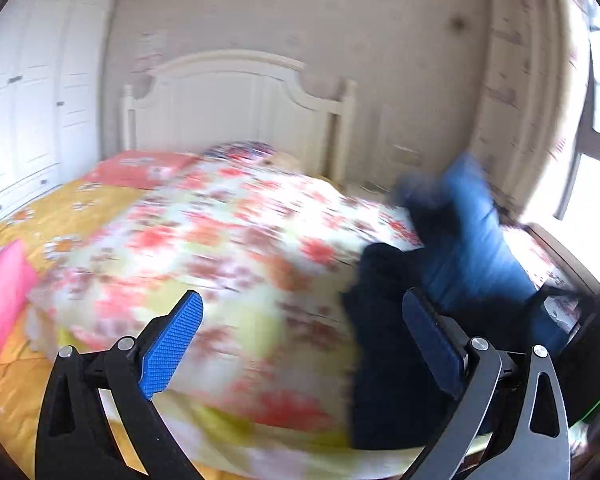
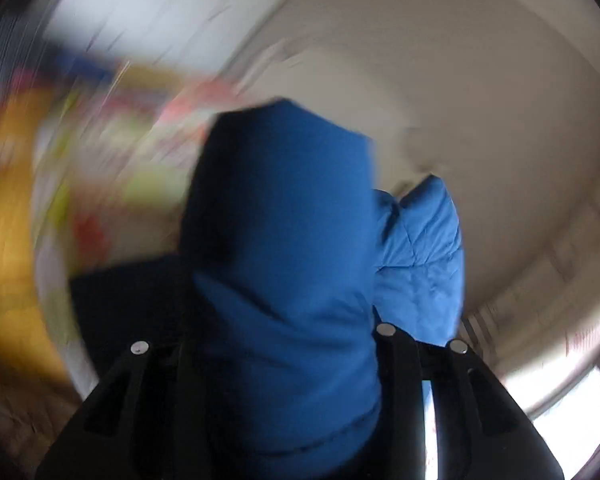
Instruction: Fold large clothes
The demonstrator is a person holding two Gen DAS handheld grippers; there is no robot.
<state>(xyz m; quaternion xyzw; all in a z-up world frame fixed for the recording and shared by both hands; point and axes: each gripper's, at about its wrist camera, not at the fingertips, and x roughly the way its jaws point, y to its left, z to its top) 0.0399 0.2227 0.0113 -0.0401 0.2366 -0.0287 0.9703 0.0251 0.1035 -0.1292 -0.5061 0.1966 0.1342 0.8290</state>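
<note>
A blue padded jacket with a dark navy lining (image 1: 472, 240) hangs in the air at the right of the left wrist view, over the floral quilt (image 1: 228, 248) on the bed. My left gripper (image 1: 304, 320) is open and empty, its blue pads (image 1: 172, 344) wide apart, left of the jacket. In the right wrist view the blue jacket (image 2: 284, 264) fills the space between my right gripper's fingers and drapes over them; the right gripper (image 2: 284, 360) is shut on the jacket. Both views are motion-blurred.
A white headboard (image 1: 236, 100) stands at the back, a white wardrobe (image 1: 28, 100) on the left, a window (image 1: 596, 168) on the right. A pink cloth (image 1: 0, 296) lies on the yellow sheet (image 1: 60, 216) at the left.
</note>
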